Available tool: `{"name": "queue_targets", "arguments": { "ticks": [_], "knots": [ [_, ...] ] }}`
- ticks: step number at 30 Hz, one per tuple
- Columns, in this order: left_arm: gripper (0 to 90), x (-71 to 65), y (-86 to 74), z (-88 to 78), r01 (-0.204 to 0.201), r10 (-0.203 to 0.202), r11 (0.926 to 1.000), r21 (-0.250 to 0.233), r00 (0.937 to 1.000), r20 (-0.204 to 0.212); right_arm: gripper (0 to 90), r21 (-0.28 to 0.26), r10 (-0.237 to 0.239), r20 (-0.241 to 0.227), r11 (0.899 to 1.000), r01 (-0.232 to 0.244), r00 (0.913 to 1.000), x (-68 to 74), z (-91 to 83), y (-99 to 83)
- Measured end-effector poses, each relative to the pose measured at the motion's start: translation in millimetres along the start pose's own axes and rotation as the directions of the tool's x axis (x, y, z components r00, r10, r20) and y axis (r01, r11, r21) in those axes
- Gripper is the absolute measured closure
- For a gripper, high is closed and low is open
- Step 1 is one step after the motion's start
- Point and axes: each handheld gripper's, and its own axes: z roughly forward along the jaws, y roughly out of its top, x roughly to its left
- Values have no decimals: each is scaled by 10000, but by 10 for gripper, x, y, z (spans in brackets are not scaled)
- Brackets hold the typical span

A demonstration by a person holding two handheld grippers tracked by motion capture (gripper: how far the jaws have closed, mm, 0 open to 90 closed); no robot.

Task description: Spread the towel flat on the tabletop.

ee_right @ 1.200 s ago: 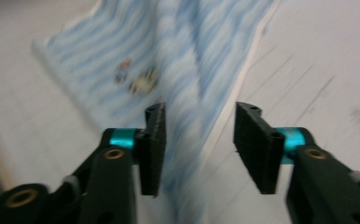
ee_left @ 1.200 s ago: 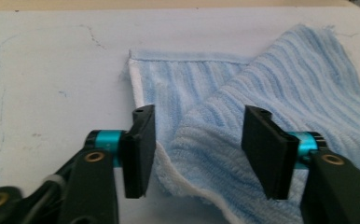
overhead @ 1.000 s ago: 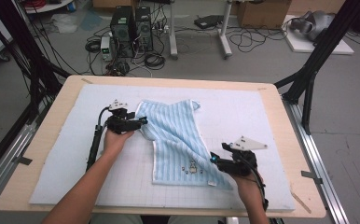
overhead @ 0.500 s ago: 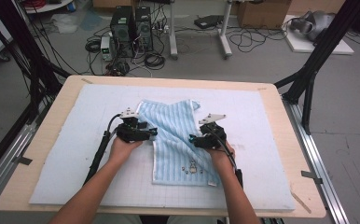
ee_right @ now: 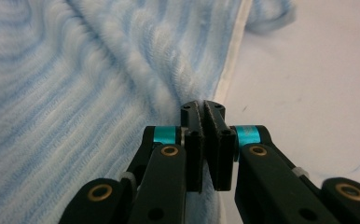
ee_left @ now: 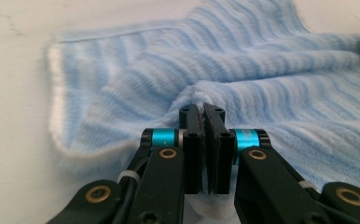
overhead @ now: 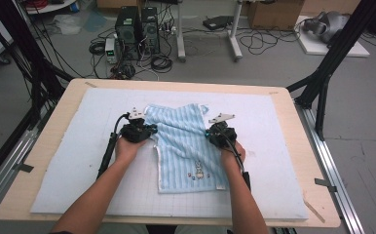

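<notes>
Towel (overhead: 188, 146) edges pinched between left gripper (overhead: 149, 130), right gripper (overhead: 210, 134).

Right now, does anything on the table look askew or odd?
Only the blue striped towel: it lies crooked and rumpled on the mat, pinched at opposite edges by the left gripper and right gripper. No damage.

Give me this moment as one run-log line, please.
left gripper: shut on towel's left edge | right gripper: shut on towel's right edge | striped blue towel: rumpled flat on mat
</notes>
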Motion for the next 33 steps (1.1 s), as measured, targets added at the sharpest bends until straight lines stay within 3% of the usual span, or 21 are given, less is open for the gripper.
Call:
{"name": "queue_targets", "arguments": {
  "ticks": [2, 4, 6, 9, 12, 13, 14, 15, 16, 18, 21, 24, 26, 28, 33],
  "knots": [
    [857, 9, 71, 6, 9, -11, 9998, -191, 10000, -90, 865, -200, 27, 317, 9998, -21, 9995, -39, 26, 49],
    [858, 1, 174, 11, -249, 234, 9986, -473, 9992, -322, 865, -293, 50, 666, 9996, -31, 9978, -57, 43, 122],
    [859, 30, 281, 38, -381, 370, 9989, -288, 9985, -397, 864, -401, -1, 1034, 9992, 43, 9946, -76, 67, 203],
    [859, 85, 386, 69, -386, 369, 9989, -259, 9975, -605, 856, -303, 68, 1147, 9995, -33, 9934, -100, 138, 312],
    [848, 120, 385, 104, -231, 210, 9994, -270, 9969, -759, 764, -282, 528, 1422, 9984, -493, 9884, -123, 189, 378],
    [795, 123, 363, 122, -133, 126, 9999, -91, 9969, -780, 689, -278, 785, 1438, 9968, -753, 9865, -147, 205, 379],
    [620, 132, 338, 142, 192, -186, 9998, 78, 9973, -717, 609, -319, 1131, 1440, 9935, -1096, 9831, -161, 206, 367],
    [501, 140, 305, 150, 550, -543, 9984, 124, 9970, -559, 562, -348, 1424, 1262, 9897, -1391, 9817, -177, 201, 352],
    [460, 140, 268, 146, 714, -714, 9974, -12, 9965, -438, 516, -308, 1542, 1045, 9879, -1518, 9825, -191, 194, 340],
    [428, 129, 198, 114, 798, -808, 9965, -261, 9960, -382, 453, -252, 1540, 698, 9880, -1526, 9856, -207, 161, 322],
    [351, 130, 135, 53, 822, -829, 9963, -232, 9960, -334, 431, -670, 1533, 326, 9863, -1509, 9876, -216, 50, 294],
    [320, 113, 112, -62, 972, -979, 9943, -445, 9951, -140, 386, -905, 1383, 200, 9866, -1360, 9902, -205, -56, 280],
    [298, 81, 97, -140, 816, -818, 9959, -398, 9966, -59, 327, -1096, 1305, 207, 9858, -1275, 9912, -197, -154, 264],
    [298, 33, 54, -221, 770, -766, 9961, -439, 9970, 90, 322, -1299, 1300, 152, 9834, -1270, 9914, -199, -264, 229],
    [312, -123, -104, -369, 564, -553, 9983, -163, 9966, 606, 303, -1203, 967, 325, 9885, -922, 9948, -142, -529, 29]
  ]
}}
